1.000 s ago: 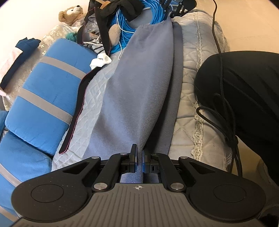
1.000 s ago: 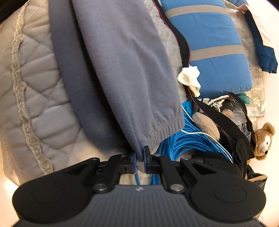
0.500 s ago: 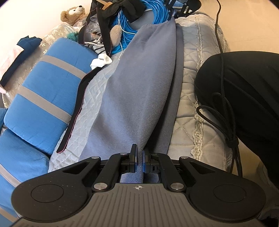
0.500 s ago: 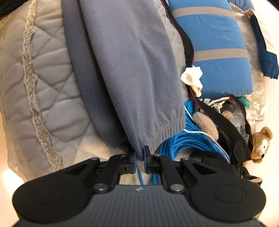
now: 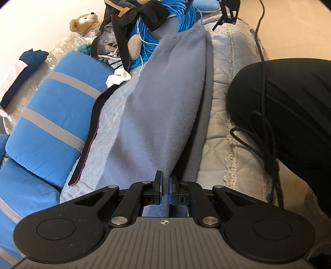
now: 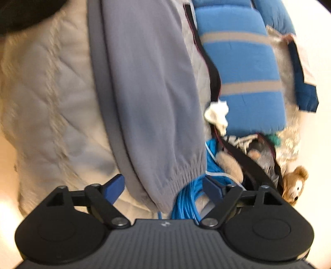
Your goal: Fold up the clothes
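A long grey fleece garment [image 5: 165,99] lies stretched along the quilted cover [image 5: 227,82]. At its near end my left gripper [image 5: 165,187] is shut on the grey fabric, which is pinched between the blue pads. In the right wrist view the same garment [image 6: 149,93] ends in an elastic cuff [image 6: 182,169]. My right gripper [image 6: 163,182] is opening. Its fingers [image 6: 115,184] stand wide on either side of the cuff and do not press on it. That view is blurred.
Blue cushions with grey stripes [image 5: 55,115] line the left. A coil of blue cable [image 5: 175,12], a teddy bear [image 5: 84,22], a white cloth [image 5: 118,76] and dark straps pile up at the far end. A person's black-clad leg [image 5: 289,107] and a black cord [image 5: 262,115] are on the right.
My right gripper went from shut on the cuff to wide open, letting it go, and shifted back a little. The left gripper still grips the other end.
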`<state>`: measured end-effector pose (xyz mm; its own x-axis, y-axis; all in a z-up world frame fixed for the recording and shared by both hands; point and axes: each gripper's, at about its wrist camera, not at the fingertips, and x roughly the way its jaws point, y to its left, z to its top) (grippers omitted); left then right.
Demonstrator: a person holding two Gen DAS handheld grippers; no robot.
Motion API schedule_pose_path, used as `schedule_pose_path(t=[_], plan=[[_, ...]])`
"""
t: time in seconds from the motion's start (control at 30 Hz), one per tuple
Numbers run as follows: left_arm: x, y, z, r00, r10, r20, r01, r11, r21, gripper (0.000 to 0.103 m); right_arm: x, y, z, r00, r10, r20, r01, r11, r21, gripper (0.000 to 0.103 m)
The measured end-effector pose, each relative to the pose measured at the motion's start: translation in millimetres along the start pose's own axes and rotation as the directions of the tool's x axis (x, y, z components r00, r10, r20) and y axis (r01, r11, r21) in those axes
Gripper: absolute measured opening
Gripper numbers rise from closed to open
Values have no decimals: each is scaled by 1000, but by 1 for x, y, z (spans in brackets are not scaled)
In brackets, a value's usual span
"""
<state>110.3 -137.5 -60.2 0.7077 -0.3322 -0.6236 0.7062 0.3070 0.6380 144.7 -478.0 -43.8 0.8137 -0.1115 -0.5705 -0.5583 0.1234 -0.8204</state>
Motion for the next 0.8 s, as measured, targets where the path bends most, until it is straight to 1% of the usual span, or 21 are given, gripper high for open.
schedule_pose_path(t=[0.1,0.13,0.23,0.27,0.3,0.33,0.37,0.43,0.47,0.53,0.57,0.63,0.67,0.73,0.77,0.8], plan=[[-2,-4,-2,1000,18,4,-18,1000,22,5,-21,5,17,999,-17,44,15,999,43,92],[0,-6,-3,1000,23,-3,-22,999,41,7,-26,6,24,998,-26,55,22,998,62,94],[6,-14,-7,999,37,-31,-34,995,96,8,-44,2,46,994,-42,99,27,988,150,95],[7,-16,-8,999,39,-35,-36,994,102,12,-49,0,54,992,-48,114,26,983,181,96],[7,-18,-9,998,45,-41,-40,994,105,17,-55,-2,62,990,-51,130,22,976,216,96],[7,-18,-10,997,59,-49,-53,993,105,33,-60,-7,69,988,-48,148,7,965,262,98],[6,-17,-11,996,74,-55,-68,992,105,45,-66,-12,77,984,-42,171,-14,948,317,101],[3,-16,-15,992,108,-62,-101,989,108,56,-76,-21,93,975,-25,219,-70,908,412,102],[0,-14,-17,992,105,-74,-97,990,104,58,-81,-25,100,970,-15,244,-101,885,455,103],[-5,-11,-20,991,96,-96,-87,992,95,58,-86,-31,113,956,14,292,-173,833,526,103],[-10,-10,-22,991,84,-101,-75,994,84,59,-87,-33,121,948,36,317,-218,797,563,103],[-22,-6,-24,994,51,-96,-48,998,39,59,-87,-35,130,939,59,340,-273,730,627,103],[-28,-3,-24,996,31,-89,-31,1000,4,61,-83,-37,134,935,73,347,-300,684,665,103],[-39,11,-25,998,-18,-65,11,993,-113,66,-76,-40,142,927,98,362,-348,585,732,103],[-44,19,-26,998,-39,-49,30,984,-173,70,-71,-41,146,924,106,367,-364,536,762,103],[-48,28,-27,998,-50,-28,42,972,-231,72,-66,-41,150,922,109,370,-374,493,786,103]])
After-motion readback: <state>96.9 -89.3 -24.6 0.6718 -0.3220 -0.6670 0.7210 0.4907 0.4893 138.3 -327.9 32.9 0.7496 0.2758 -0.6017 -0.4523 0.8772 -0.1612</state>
